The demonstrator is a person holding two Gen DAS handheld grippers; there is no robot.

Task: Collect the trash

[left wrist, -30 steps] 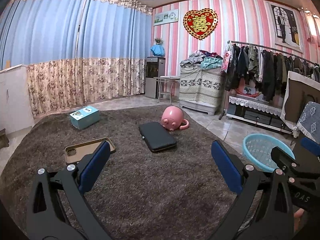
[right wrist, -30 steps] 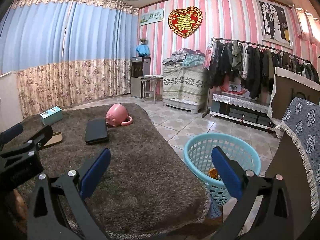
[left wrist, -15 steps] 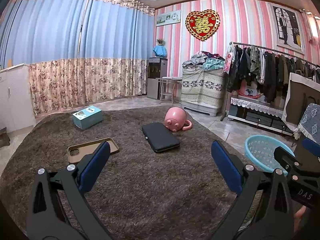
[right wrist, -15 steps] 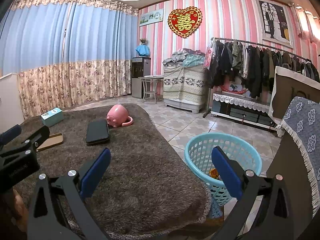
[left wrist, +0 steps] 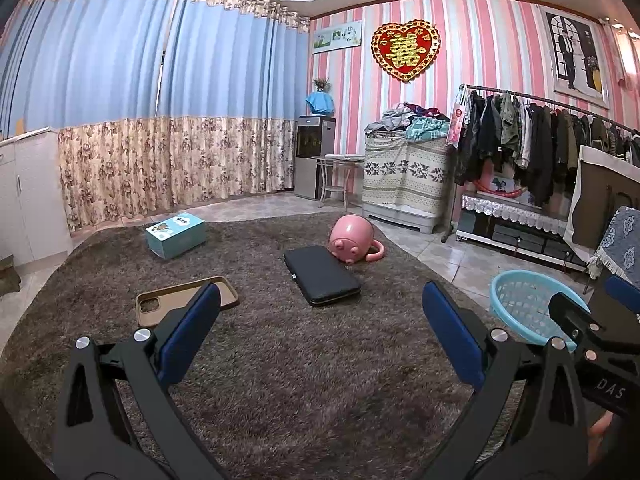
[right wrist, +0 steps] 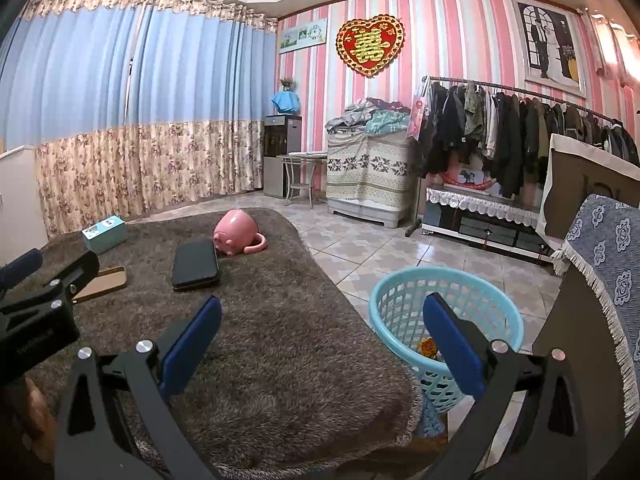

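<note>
One light-blue basket (right wrist: 444, 312) stands on the tiled floor (right wrist: 360, 252) at the edge of the brown shag rug (right wrist: 280, 340), behind the right-hand jaw of the right gripper (right wrist: 322, 342); an orange item (right wrist: 428, 346) lies inside it. Both grippers have jaws wide apart, holding nothing. Ahead of the left gripper (left wrist: 320, 330) the rug carries four items: one brown phone case (left wrist: 176, 300) behind the left-hand jaw, one black case (left wrist: 322, 274), one pink pig-shaped mug (left wrist: 354, 240) on its side, one teal box (left wrist: 176, 234). Room: blue curtains (left wrist: 140, 80), pink striped wall (left wrist: 480, 60), one red heart plaque (left wrist: 405, 50), one clothes rack (left wrist: 540, 140). Lettering "DAS" shows on the right gripper in the left view.
</note>
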